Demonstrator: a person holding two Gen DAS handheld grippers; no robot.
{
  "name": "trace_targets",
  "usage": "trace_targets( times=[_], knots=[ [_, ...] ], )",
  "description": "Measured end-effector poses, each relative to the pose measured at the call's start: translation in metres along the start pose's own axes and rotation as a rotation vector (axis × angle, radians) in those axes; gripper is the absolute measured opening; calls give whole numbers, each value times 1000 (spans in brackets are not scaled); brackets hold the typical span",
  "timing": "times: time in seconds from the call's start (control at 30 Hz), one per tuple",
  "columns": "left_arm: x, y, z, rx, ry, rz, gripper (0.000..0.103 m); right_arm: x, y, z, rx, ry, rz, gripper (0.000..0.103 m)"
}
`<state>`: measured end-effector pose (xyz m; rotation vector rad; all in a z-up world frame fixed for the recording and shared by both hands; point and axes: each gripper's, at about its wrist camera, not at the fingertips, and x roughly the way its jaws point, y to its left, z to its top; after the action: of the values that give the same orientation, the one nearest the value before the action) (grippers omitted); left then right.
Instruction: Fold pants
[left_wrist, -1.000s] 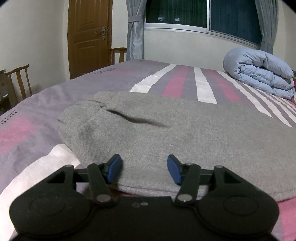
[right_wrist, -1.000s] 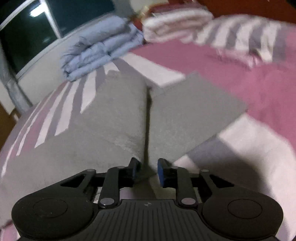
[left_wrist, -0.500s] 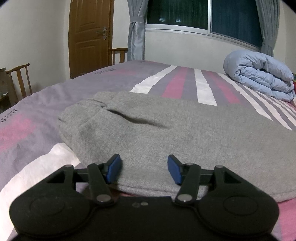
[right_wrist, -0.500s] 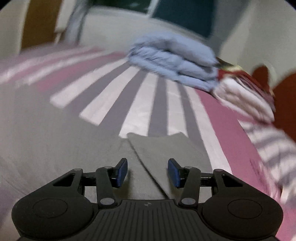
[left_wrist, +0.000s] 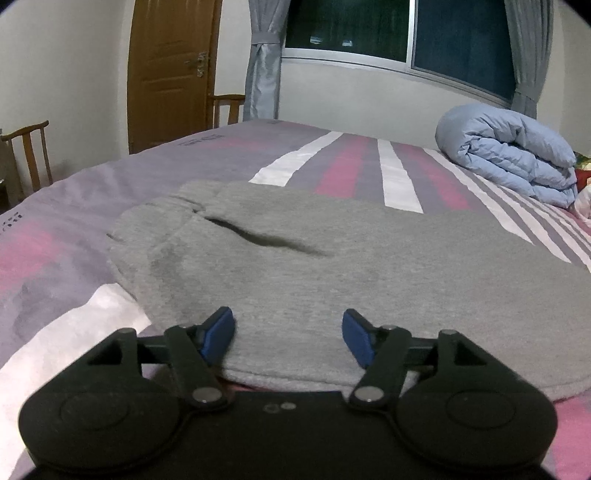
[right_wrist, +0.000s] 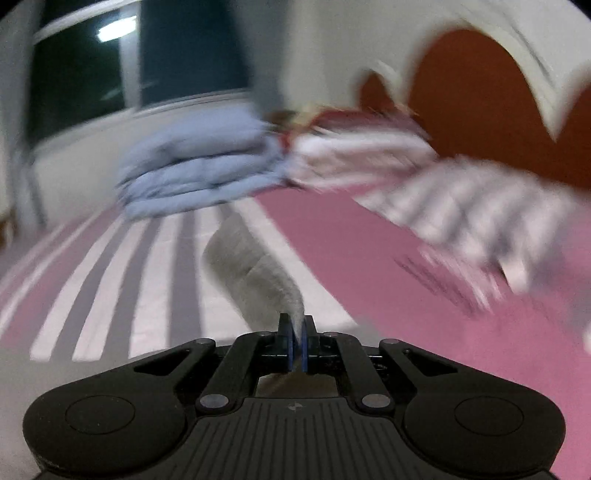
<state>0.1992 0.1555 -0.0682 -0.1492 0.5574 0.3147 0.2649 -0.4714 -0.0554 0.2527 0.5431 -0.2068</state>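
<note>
Left wrist view first: the left gripper (left_wrist: 288, 338) hangs low over the near edge of the gray pants (left_wrist: 332, 266), its jaws apart and opening, the 2 blue pads (left_wrist: 218, 334) standing clear on either side with gray cloth lying beneath and between them but not pinched. The pants spread wide across the striped bed (left_wrist: 55, 236), waistband end bunched up to the left, a dark crease running across the upper part, the rest stretching off to the right edge. Beyond them, a rolled blue quilt (left_wrist: 509, 151) sits near the far right corner of the bed, under the dark window (left_wrist: 406, 33); a brown door (left_wrist: 166, 70) and 2 wooden chairs (left_wrist: 27, 155) stand at the left wall. Over to the right wrist view, and it's badly smeared with motion blur: the right gripper (right_wrist: 296, 341) is clenched tight, its pads pressed together on a strip of the gray pants (right_wrist: 255, 273), which rises straight out of the fingertips and trails away toward the top of the bed. Around that strip lies the striped and pink sheet; behind it the blue quilt (right_wrist: 199, 173), a heap of pink and white bedding (right_wrist: 362, 151), and the brown headboard (right_wrist: 480, 99).
</note>
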Motion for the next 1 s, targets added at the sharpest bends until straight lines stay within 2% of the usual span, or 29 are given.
trace_targets(
  times=[0.07, 0.17, 0.23, 0.43, 0.5, 0.57, 0.63, 0.73, 0.8, 0.93, 1.0],
  knots=[
    [0, 0, 0, 1, 1, -2, 59, 9, -24, -9, 53, 52, -15, 5],
    [-1, -1, 0, 4, 2, 0, 59, 30, -58, -31, 222, 129, 44, 5],
    [-1, -2, 0, 4, 1, 1, 59, 32, -78, -38, 321, 143, 72, 5],
    [-1, -3, 0, 5, 1, -1, 59, 21, -100, -39, 430, 116, 124, 5],
    [-1, -4, 0, 9, 1, 2, 59, 22, -99, -42, 404, 142, 101, 5],
    [-1, -4, 0, 11, 2, 4, 59, 31, -105, -41, 451, 168, 127, 5],
    [-1, -4, 0, 10, 1, 3, 60, 28, -116, -40, 507, 157, 142, 8],
    [-1, -4, 0, 11, 1, 4, 60, 18, -125, -39, 511, 115, 130, 9],
    [-1, -4, -1, 16, 1, 7, 60, 21, -129, -39, 520, 125, 139, 9],
    [-1, -4, -1, 19, 1, 9, 60, 26, -120, -33, 444, 140, 125, 8],
    [-1, -4, -1, 20, 0, 10, 60, 19, -114, -29, 396, 104, 123, 5]
  ],
)
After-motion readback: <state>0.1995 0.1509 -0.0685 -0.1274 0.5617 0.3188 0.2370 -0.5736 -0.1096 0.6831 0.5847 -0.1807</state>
